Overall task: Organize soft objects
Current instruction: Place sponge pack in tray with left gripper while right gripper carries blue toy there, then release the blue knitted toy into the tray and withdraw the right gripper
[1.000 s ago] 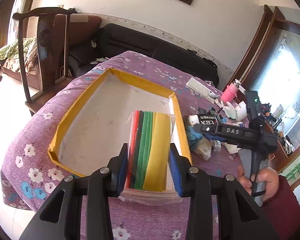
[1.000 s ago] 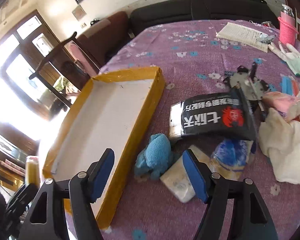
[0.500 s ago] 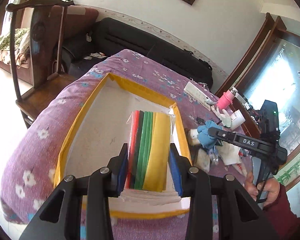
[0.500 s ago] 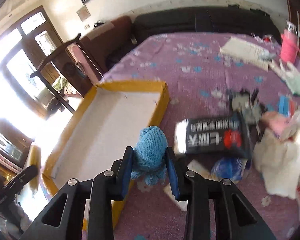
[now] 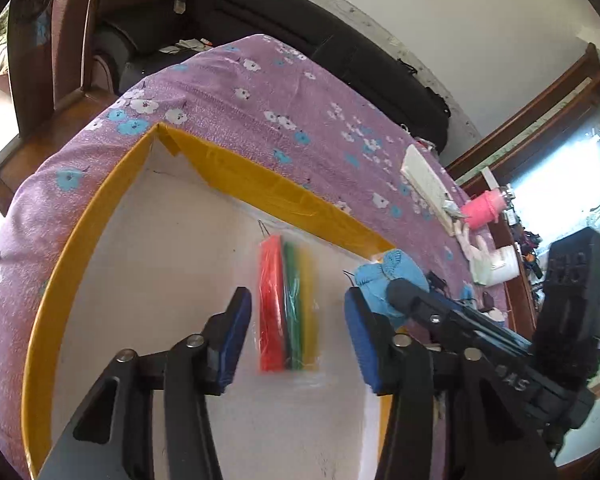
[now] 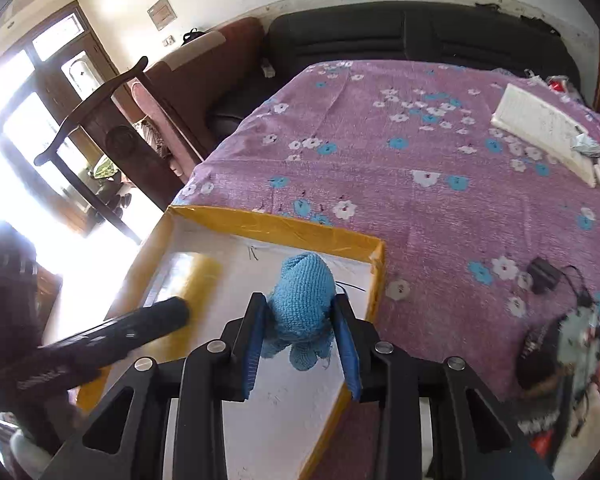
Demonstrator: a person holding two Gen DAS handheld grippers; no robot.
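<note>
A shallow box (image 5: 100, 216) with yellow walls and a white floor lies on the purple flowered cloth. A clear bag of red, green and yellow sheets (image 5: 288, 304) lies on the box floor, blurred. My left gripper (image 5: 296, 336) is open above it, jaws on either side and apart from it. My right gripper (image 6: 300, 344) is shut on a blue knitted toy (image 6: 302, 300) and holds it over the box's right side (image 6: 360, 344). The toy also shows in the left wrist view (image 5: 392, 276).
A white booklet (image 6: 540, 128), a pink cup (image 5: 482, 208) and a white cup (image 5: 500, 266) sit at the table's far right. Black and grey clutter (image 6: 572, 328) lies right of the box. A wooden chair (image 6: 100, 120) and black sofa (image 6: 380, 36) stand behind.
My left gripper has opened and let the bag of coloured sheets drop into the box. My right gripper has closed on the blue toy and carried it over the box.
</note>
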